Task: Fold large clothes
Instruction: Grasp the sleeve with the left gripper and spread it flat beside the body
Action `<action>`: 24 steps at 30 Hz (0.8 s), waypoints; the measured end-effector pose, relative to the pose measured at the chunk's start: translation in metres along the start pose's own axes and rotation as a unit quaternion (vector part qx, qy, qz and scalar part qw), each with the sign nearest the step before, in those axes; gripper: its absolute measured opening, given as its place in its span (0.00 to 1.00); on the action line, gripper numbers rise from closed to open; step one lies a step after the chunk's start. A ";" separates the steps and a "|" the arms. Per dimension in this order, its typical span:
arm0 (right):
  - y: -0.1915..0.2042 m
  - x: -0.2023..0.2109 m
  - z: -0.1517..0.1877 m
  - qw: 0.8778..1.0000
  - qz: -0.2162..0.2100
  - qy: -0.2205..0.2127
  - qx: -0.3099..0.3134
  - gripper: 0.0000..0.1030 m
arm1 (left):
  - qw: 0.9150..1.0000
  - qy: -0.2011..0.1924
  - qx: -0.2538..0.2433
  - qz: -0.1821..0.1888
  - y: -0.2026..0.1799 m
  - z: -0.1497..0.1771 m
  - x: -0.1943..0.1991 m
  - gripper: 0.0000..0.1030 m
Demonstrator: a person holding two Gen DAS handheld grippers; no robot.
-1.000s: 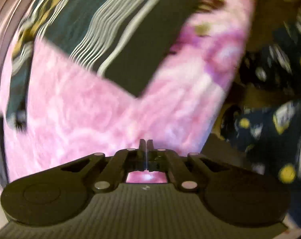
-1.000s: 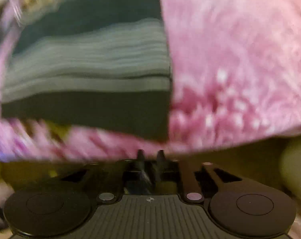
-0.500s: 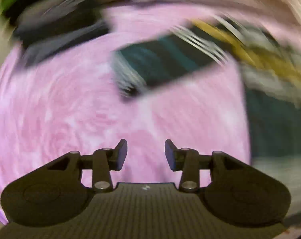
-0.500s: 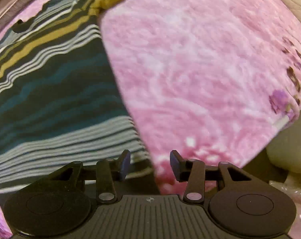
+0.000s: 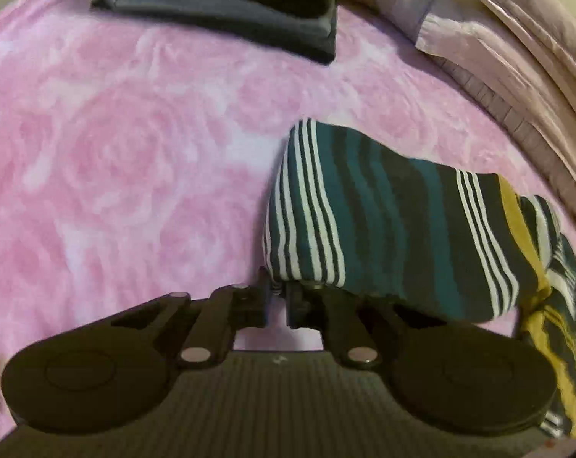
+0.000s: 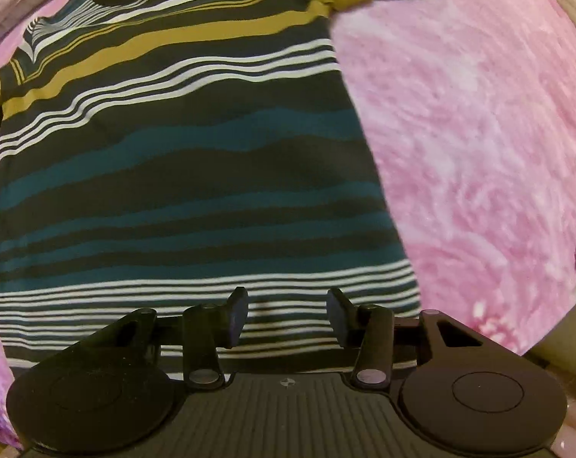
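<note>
Over pink blanket (image 5: 127, 160), left gripper (image 5: 277, 290) pinching striped shirt (image 5: 383, 229)

No readable text, label, brand or number — none anywhere.

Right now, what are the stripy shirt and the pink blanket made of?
The stripy shirt looks like thin, matte knit cloth, maybe cotton: it drapes and ripples softly. The pink blanket looks like fuzzy plush fleece: its rose pattern is soft-edged and the surface looks napped. The exact fibre of each can't be told.
</note>
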State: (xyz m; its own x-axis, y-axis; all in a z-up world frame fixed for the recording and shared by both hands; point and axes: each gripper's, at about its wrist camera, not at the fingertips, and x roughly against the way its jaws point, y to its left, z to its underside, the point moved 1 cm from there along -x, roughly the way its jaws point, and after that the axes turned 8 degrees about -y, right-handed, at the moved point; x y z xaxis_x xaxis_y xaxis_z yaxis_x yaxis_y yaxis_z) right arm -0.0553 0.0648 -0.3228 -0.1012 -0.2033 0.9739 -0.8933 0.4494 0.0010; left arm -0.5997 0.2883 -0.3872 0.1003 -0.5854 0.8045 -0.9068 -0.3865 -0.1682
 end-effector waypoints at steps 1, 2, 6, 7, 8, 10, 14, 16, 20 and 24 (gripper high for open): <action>0.004 0.000 -0.002 1.000 0.001 0.001 0.001 0.42 | 0.998 -0.015 -0.059 -0.025 -0.009 -0.007 0.008 0.03; 0.008 0.000 -0.004 1.000 0.002 0.001 0.001 0.42 | 0.991 -0.041 -0.117 -0.048 -0.017 -0.014 0.020 0.03; 0.024 0.000 -0.015 1.000 0.003 -0.001 -0.005 0.42 | 0.880 -0.211 -0.404 -0.135 -0.048 -0.019 0.093 0.04; 0.027 -0.001 -0.017 1.000 0.002 0.000 -0.010 0.42 | 0.851 -0.225 -0.453 -0.138 -0.050 -0.011 0.106 0.04; 0.032 -0.002 -0.019 1.000 0.001 0.002 -0.014 0.42 | 0.843 -0.216 -0.476 -0.130 -0.048 -0.005 0.113 0.04; 0.043 -0.003 -0.023 1.000 -0.007 0.002 -0.020 0.42 | 0.855 -0.146 -0.483 -0.119 -0.032 0.009 0.113 0.08; 0.066 0.007 -0.027 1.000 -0.022 -0.008 0.005 0.42 | 0.895 0.017 -0.427 -0.130 0.024 0.039 0.093 0.09; 0.070 0.011 -0.028 1.000 -0.018 -0.012 0.016 0.42 | 0.936 0.070 -0.326 -0.112 0.054 0.030 0.087 0.09; 0.064 0.011 -0.028 1.000 -0.004 -0.007 -0.009 0.42 | 0.985 0.039 -0.158 -0.054 0.080 -0.010 0.077 0.56; 0.065 0.012 -0.025 1.000 -0.003 -0.004 -0.013 0.42 | 0.996 0.078 0.051 -0.012 0.111 -0.036 0.022 0.65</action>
State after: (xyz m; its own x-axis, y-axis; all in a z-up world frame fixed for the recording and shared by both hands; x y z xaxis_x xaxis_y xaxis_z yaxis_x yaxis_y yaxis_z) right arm -0.1039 0.1139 -0.3052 -0.1000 -0.2127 0.9720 -0.8820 0.4710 0.0123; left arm -0.7130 0.2584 -0.3674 0.0488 -0.4604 0.8864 -0.8582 -0.4734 -0.1986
